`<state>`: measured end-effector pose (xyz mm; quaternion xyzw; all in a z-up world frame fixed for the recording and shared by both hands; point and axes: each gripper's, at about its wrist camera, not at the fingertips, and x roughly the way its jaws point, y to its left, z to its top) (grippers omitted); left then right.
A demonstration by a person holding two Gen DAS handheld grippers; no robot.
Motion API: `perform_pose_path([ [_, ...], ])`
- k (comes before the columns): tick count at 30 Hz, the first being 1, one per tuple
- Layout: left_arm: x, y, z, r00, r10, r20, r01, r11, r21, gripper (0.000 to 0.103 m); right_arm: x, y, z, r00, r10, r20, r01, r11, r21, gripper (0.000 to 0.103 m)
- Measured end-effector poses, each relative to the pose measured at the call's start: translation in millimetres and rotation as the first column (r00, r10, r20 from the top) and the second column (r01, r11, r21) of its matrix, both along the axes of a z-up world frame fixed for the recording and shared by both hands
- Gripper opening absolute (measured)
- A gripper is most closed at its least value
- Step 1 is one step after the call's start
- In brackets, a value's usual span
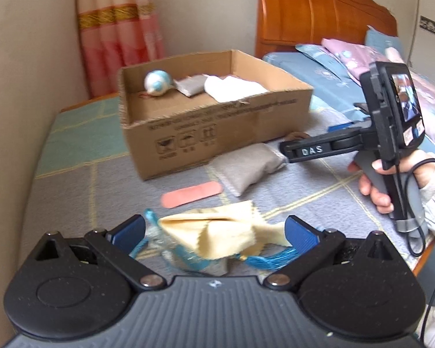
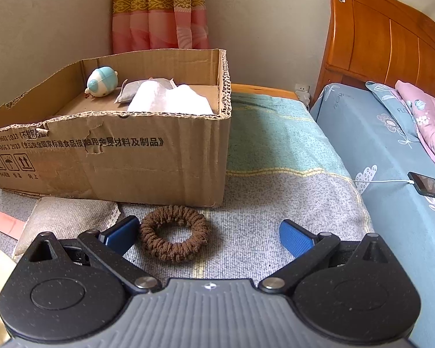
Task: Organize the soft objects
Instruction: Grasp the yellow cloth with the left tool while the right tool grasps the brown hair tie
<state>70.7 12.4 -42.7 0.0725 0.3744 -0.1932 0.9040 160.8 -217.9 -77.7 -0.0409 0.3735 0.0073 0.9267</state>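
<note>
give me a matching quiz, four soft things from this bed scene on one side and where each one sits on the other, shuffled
Things:
1. blue and white round toy
2. brown scrunchie
3. yellow cloth
4. pink strip

Places:
A. between the open fingers of the left gripper
B. on the blanket in front of the right gripper, near the box corner
C. inside the cardboard box, at its back wall
D. flat on the blanket between the grey pouch and the yellow cloth

Pairs: 1-C, 2-B, 3-A, 4-D
</note>
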Motion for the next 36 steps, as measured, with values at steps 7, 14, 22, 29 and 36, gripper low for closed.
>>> perform_pose_path([
  [7, 7.8, -16.1, -8.2, 0.997, -0.046, -0.067, 0.044, 0.999, -0.027, 0.102, -1.1, -1.5, 0.0, 1.000, 0.011, 0.004, -0.011, 1.000, 0.001, 0.103],
  [14, 24.8, -37.3, -15.7, 0.993, -0.082, -0.082, 0.081, 0.997, -0.018, 0.102, -2.4, -2.2, -0.3, 1.000, 0.020, 0.011, -0.020, 1.000, 0.002, 0.103],
  [22, 22.9, -34.6, -26.5, 0.993, -0.073, -0.091, 0.079, 0.995, 0.064, 0.099, -3.1, -4.1, -0.8, 0.999, 0.037, 0.012, -0.037, 0.999, 0.004, 0.103],
  [29, 11.4, -29.7, -5.8, 0.996, -0.088, -0.034, 0.090, 0.993, 0.070, 0.099, -3.2, -4.7, -0.7, 0.999, 0.043, 0.011, -0.043, 0.999, 0.004, 0.103],
  [36, 37.7, -41.4, -19.7, 0.991, -0.120, -0.062, 0.123, 0.990, 0.063, 0.099, -3.2, -4.6, -0.9, 0.999, 0.043, 0.011, -0.043, 0.999, 0.003, 0.103],
])
